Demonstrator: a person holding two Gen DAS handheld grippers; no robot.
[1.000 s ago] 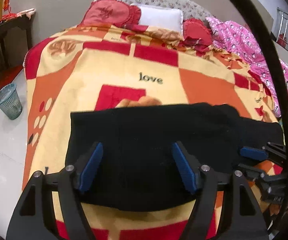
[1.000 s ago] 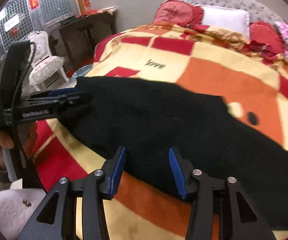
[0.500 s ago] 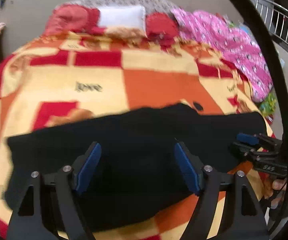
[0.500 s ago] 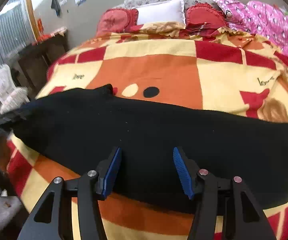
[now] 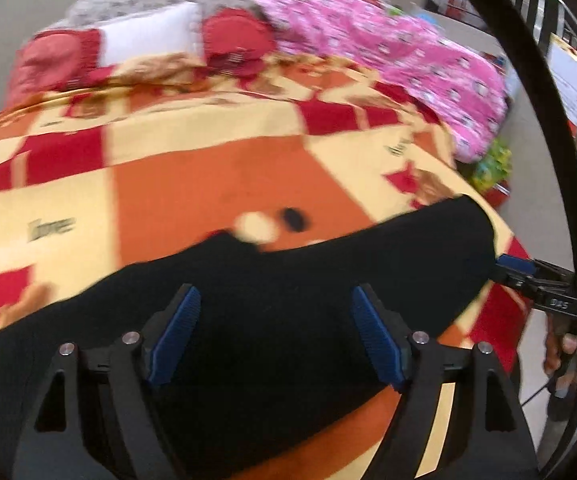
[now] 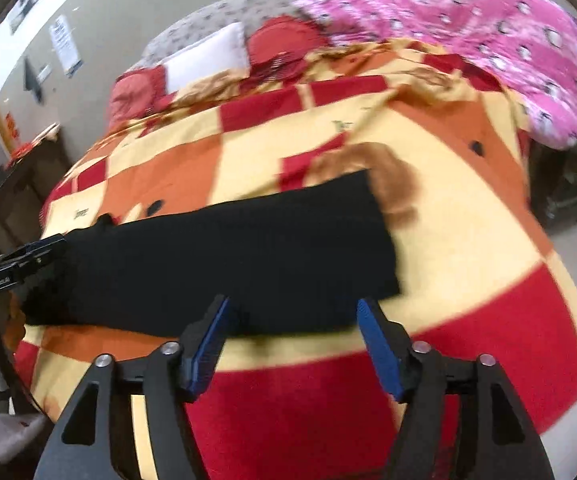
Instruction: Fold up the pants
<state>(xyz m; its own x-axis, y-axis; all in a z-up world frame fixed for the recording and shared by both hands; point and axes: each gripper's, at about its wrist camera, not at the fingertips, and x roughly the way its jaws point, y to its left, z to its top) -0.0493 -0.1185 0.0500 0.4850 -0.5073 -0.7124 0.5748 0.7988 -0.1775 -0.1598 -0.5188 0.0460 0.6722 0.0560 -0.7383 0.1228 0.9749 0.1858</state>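
Broadly, the bed (image 5: 216,184) fills both views, covered by a blanket (image 6: 468,248) checked in orange, cream and red. At its head lie red cushions (image 5: 236,40) with a white pillow (image 5: 148,36) between them, and a pink patterned quilt (image 5: 400,64) is bunched along one side of the bed.

Across the near part of the blanket lie the black pants (image 6: 224,256), spread flat as one long dark band. In the right wrist view the band ends in a squared edge just beyond my right gripper; its other end reaches my left gripper at the frame's left edge. In the left wrist view the pants run from the lower left corner up to the bed's right edge.

My left gripper (image 5: 274,338) hangs over the middle of the pants, tilted downward. Its jaws have just been opening and stand wide apart; the blue pads (image 5: 176,334) press on nothing, and whether they touch the cloth below I cannot tell.

My right gripper (image 6: 290,346) hangs near the pants' lower edge, close to the squared end. Its jaws have likewise just been opening and stand wide; the cloth's edge shows in the gap between them, but the pads are clear of it.

Motion blur softens both views. A hand (image 5: 568,354) shows on the right gripper's handle at the left wrist view's right edge.
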